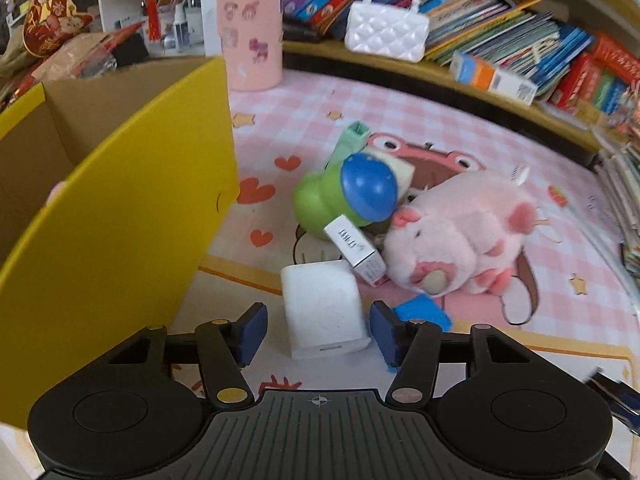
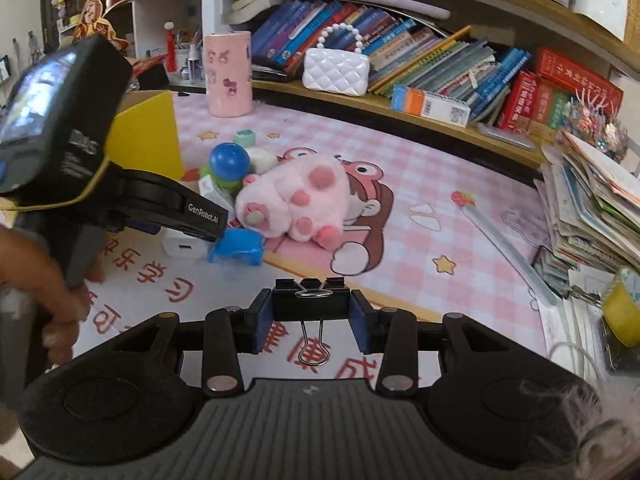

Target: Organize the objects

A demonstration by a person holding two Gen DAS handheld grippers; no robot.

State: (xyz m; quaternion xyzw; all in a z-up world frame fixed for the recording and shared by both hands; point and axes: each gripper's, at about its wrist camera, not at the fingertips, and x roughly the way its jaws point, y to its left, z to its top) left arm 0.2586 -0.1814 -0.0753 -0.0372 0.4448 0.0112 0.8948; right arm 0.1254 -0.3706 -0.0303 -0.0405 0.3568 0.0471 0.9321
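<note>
Pink checked mat [image 1: 400, 120] covers counter; bookshelf [image 2: 440, 52] behind. Right gripper [image 2: 312, 316] jaws clamped on black binder clip [image 2: 308, 300]. Left gripper [image 1: 318, 332] jaws apart, straddling white charger [image 1: 324, 312] beside yellow box [image 1: 120, 208].

A pink checked mat [image 2: 420, 184] is covering the desk. Books [image 2: 432, 60] are leaning in a row on the low shelf behind it, with a white quilted purse [image 2: 336, 70] sitting in front of them. A pink cylinder [image 1: 250, 34] is standing upright beside the shelf. Papers [image 2: 592, 208] are piling up at the right edge.
</note>
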